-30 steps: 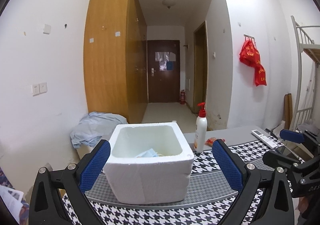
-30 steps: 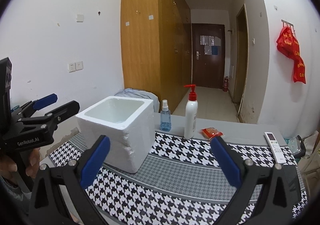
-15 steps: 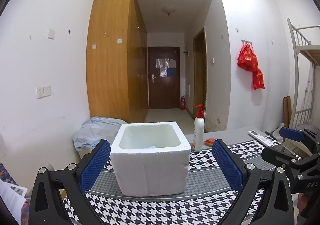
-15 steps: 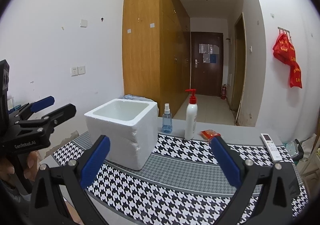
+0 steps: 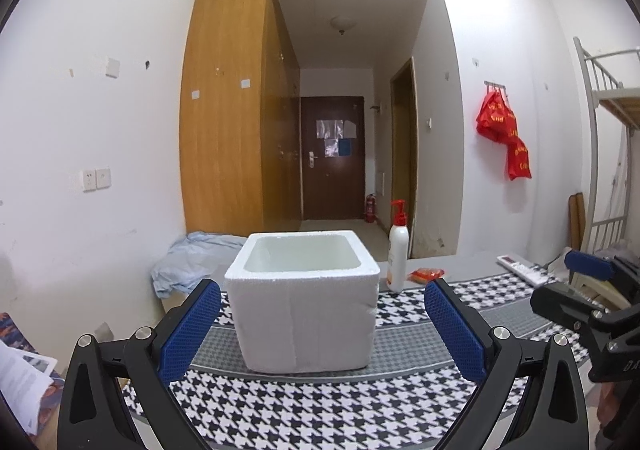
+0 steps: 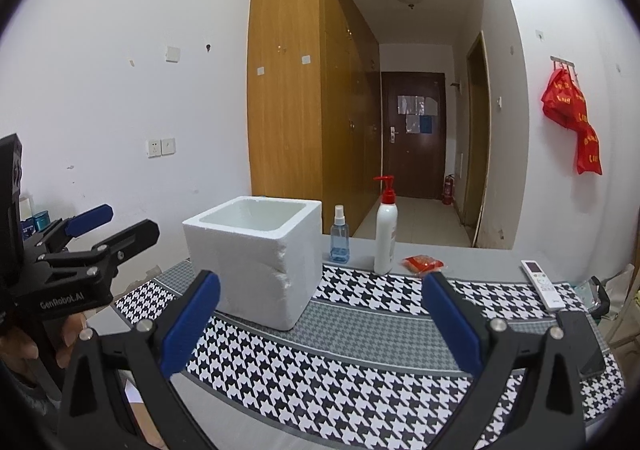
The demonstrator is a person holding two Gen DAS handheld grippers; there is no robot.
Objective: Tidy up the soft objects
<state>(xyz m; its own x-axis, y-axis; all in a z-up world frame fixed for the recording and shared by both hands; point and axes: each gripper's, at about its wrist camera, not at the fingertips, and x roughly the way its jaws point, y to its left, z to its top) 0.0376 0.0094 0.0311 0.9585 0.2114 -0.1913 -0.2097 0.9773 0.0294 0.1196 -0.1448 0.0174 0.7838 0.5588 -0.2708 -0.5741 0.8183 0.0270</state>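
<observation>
A white foam box (image 5: 304,302) stands open-topped on the houndstooth table cloth (image 5: 320,410); it also shows in the right wrist view (image 6: 256,262). Its inside floor is hidden from both views. My left gripper (image 5: 320,326) is open and empty, held back from the box's near side. My right gripper (image 6: 320,322) is open and empty, to the right of the box. Each gripper shows in the other's view, the left one (image 6: 104,226) and the right one (image 5: 576,282).
A white pump bottle (image 6: 385,230), a blue spray bottle (image 6: 339,236) and a red packet (image 6: 423,263) stand behind the box. A white remote (image 6: 542,284) lies at the right. A crumpled light-blue cloth (image 5: 192,258) lies beyond the table's left end.
Both grippers have pulled back and lowered, so the box looks farther off. The blue item seen inside the box a second ago is now hidden by its rim.
</observation>
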